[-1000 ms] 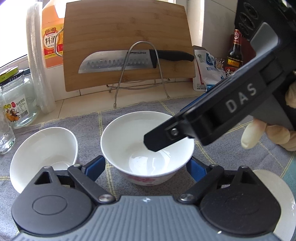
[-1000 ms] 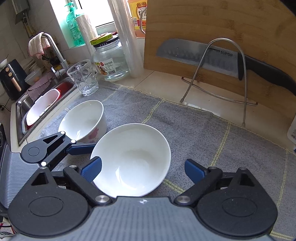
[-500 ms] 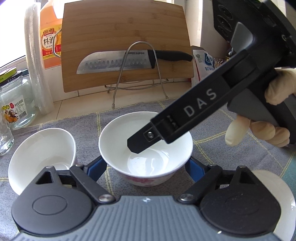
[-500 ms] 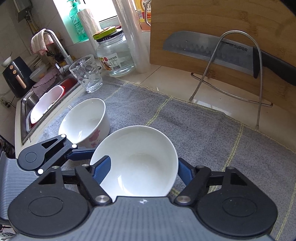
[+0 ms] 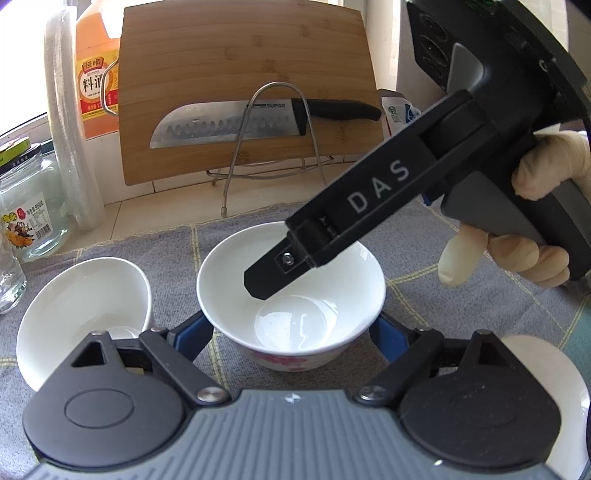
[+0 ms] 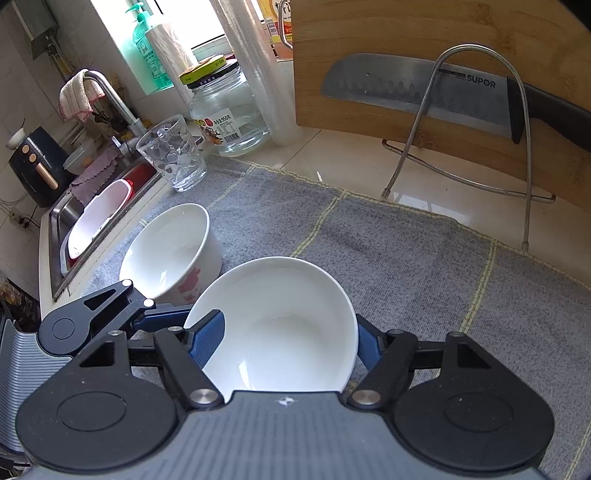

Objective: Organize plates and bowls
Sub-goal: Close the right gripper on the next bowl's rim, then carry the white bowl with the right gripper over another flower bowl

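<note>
Kitchen desk (image 6: 343, 166) of pale glossy tile, partly covered by a grey cloth (image 6: 388, 251) with yellow stripes. White tiled wall (image 6: 22, 92) on the left above a steel sink (image 6: 59, 229) with a faucet (image 6: 114, 99). Bright daylight through the window (image 6: 192, 22) behind; wooden cutting board (image 5: 243, 85) leans at the back.

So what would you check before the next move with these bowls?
1. Near bowl sits between the right fingers: ok.
2. Right fingers firmly gripping it: cannot tell.
3. Left fingers out of the way: not ok, they flank the same bowl.
4. Second bowl upright, free to receive a stack: ok.
5. Glass well apart from both bowls: ok.
</note>
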Demonstrator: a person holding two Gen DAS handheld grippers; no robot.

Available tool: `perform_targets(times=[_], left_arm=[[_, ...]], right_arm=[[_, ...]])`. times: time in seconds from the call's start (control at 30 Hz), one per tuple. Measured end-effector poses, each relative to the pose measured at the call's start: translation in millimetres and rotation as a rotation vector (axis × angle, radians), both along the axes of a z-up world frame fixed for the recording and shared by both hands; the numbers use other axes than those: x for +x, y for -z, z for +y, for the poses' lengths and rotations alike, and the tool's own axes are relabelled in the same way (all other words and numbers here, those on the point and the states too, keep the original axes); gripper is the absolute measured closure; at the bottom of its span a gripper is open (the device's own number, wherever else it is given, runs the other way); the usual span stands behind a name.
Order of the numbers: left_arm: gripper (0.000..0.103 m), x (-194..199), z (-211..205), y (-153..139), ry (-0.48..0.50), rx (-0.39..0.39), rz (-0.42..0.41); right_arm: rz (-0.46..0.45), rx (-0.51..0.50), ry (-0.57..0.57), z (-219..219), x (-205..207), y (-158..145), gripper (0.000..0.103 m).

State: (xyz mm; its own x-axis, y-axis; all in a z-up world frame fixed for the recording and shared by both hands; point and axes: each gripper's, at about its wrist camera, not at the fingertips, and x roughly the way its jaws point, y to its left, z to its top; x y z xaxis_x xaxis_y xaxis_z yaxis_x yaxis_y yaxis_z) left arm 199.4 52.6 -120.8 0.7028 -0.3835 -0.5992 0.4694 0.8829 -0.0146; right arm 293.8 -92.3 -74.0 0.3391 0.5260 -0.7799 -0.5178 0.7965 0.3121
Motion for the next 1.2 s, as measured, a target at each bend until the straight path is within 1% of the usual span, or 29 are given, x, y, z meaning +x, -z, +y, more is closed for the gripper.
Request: perform_targets(times=[0.2, 0.43, 0.77, 1.2], left_arm=[[0.012, -1.6, -1.0, -2.5, 0.009, 0.007, 0.001], [0.012, -9.9, -2.3, -15.8, 0.026, 0.021, -0.004], [0.012, -36.3, -1.7, -34.2, 0.051, 0.019, -0.022], [0.012, -82.8, -10.2, -48.8, 0.085, 0.024, -0.048]], right_arm=[[0.001, -0.002, 0.002, 0.5, -1.7, -3.0, 0.024], [-0.004, 0.005, 0.01, -1.5, -13.3, -17.8, 0.024], [-0.039, 0.015, 0.004, -5.2, -45.0, -43.4, 0.024], [-0.073, 0.024, 0.019, -14.9, -96.1, -60.4, 0.024]])
